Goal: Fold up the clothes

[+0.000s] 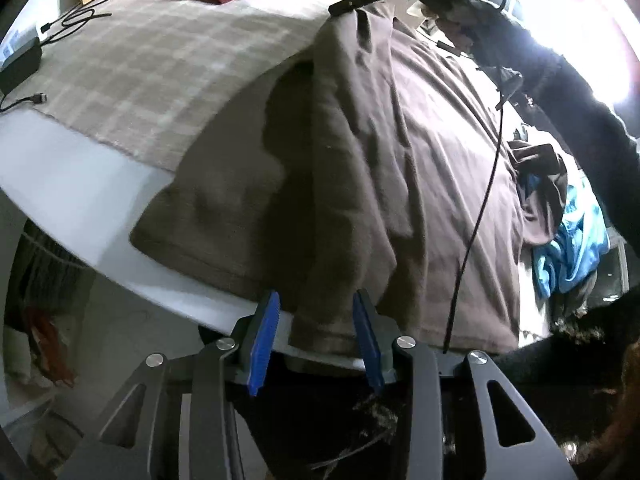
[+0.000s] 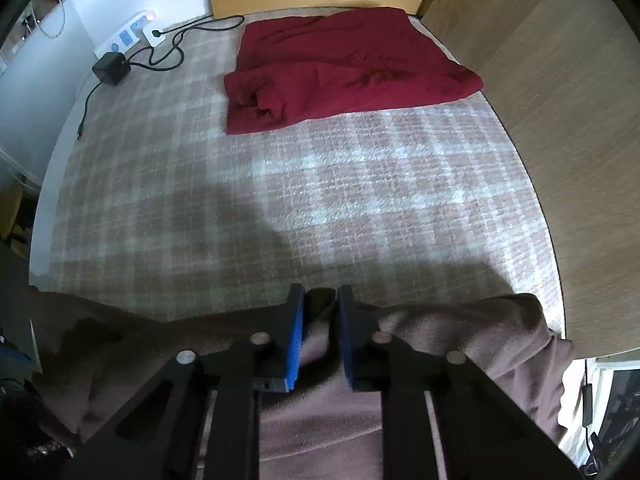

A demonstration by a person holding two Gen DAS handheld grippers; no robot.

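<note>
I am working a brown fleece garment (image 1: 400, 168) that is lying across the near edge of the bed (image 1: 132, 92), its hem hanging over the white mattress side. My left gripper (image 1: 316, 340) is standing parted around a hanging fold at that hem, its 2 blue pads (image 1: 262, 344) not yet pinching. My right gripper (image 2: 320, 332) is nearly closed on a bunched ridge of the same fleece (image 2: 320, 420) at the far edge, though I cannot tell how firmly. A red garment (image 2: 340, 72) is lying folded near the headboard. To do this fold well, I judge I am needing both grips at matching edges, equal tension, and keeping the cable (image 1: 476, 216) clear of the cloth.
</note>
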